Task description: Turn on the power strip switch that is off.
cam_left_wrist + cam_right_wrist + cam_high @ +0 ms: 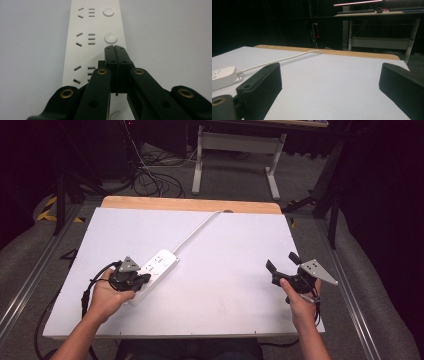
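Observation:
A white power strip (161,264) lies at the left of the white table (225,290), and its white cord (195,233) runs to the far edge. My left gripper (146,278) is shut, with its tips over the near half of the strip. In the left gripper view the closed jaws of the left gripper (115,48) end just below the second round button (110,38), with the sockets (86,38) to their left. My right gripper (281,262) stands open at the right of the table with nothing between its jaws. In the right gripper view the right gripper (330,82) faces the bare tabletop, with the strip's end (223,76) at far left.
A wooden strip (190,204) borders the table's far edge. Beyond it are a desk frame (235,155) and floor cables (150,180). Metal rails (30,280) run along both sides of the table.

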